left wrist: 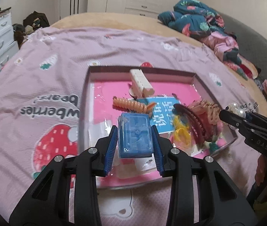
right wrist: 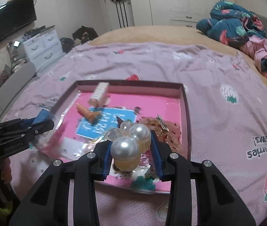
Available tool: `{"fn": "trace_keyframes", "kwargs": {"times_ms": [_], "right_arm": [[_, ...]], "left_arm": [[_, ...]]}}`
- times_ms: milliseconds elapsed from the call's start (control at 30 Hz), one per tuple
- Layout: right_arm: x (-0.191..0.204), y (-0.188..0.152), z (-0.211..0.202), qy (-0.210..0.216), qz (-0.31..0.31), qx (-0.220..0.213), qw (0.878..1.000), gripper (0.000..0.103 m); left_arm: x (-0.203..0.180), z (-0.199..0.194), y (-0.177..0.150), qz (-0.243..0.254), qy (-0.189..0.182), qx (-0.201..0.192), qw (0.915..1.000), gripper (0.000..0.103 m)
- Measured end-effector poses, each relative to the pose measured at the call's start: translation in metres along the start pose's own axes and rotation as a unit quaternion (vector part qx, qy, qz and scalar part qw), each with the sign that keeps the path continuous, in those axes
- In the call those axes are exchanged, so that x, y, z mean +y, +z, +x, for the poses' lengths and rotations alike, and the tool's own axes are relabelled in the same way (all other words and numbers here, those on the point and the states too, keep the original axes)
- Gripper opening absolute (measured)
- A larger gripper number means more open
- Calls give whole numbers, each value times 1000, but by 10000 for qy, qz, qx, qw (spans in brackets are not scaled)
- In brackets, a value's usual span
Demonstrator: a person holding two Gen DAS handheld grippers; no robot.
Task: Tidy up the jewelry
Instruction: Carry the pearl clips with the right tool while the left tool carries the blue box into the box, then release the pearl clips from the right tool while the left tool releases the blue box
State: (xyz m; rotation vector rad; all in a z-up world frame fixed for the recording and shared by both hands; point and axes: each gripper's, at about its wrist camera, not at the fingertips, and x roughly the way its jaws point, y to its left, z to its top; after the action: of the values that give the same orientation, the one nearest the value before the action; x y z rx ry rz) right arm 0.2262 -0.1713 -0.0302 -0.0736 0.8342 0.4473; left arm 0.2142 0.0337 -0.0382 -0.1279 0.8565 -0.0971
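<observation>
My left gripper [left wrist: 135, 134] is shut on a small blue box [left wrist: 135, 139] in a clear wrapper, held over the near left part of the pink tray [left wrist: 88, 86]. My right gripper [right wrist: 131, 148] is shut on a pearl hair clip [right wrist: 126, 148] with two large pearls, above the tray's near side [right wrist: 187, 113]. In the tray lie an orange spiral hair tie [left wrist: 129, 104], a white clip [left wrist: 141, 82], a dark red comb clip [left wrist: 191, 120], yellow ties [left wrist: 180, 131] and a pile of pinkish clips [left wrist: 208, 111]. The right gripper shows in the left wrist view [left wrist: 225, 114].
The tray sits on a pink strawberry-print blanket [left wrist: 45, 94] on a bed. A heap of dark floral clothes [left wrist: 195, 18] lies at the far right. White drawers [right wrist: 41, 49] and a wall TV [right wrist: 11, 18] stand left of the bed.
</observation>
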Motion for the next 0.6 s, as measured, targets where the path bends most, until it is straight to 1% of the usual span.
{"fn": "trace_keyframes", "kwargs": {"times_ms": [200, 400, 467, 533, 600], "right_arm": [[2, -11, 15, 28, -53, 216, 9997, 35], [5, -21, 18, 49, -77, 378, 9992, 36], [4, -22, 16, 63, -12, 381, 9993, 41], [2, -21, 8, 67, 71, 262, 9996, 59], [3, -19, -2, 89, 78, 153, 9998, 60]], "left_arm": [[-7, 19, 4, 124, 56, 138, 9998, 27], [-5, 33, 2, 88, 85, 294, 9995, 27], [-7, 34, 1, 120, 89, 313, 9994, 27], [-8, 33, 0, 147, 97, 312, 9994, 28], [-8, 32, 0, 143, 104, 294, 9994, 28]]}}
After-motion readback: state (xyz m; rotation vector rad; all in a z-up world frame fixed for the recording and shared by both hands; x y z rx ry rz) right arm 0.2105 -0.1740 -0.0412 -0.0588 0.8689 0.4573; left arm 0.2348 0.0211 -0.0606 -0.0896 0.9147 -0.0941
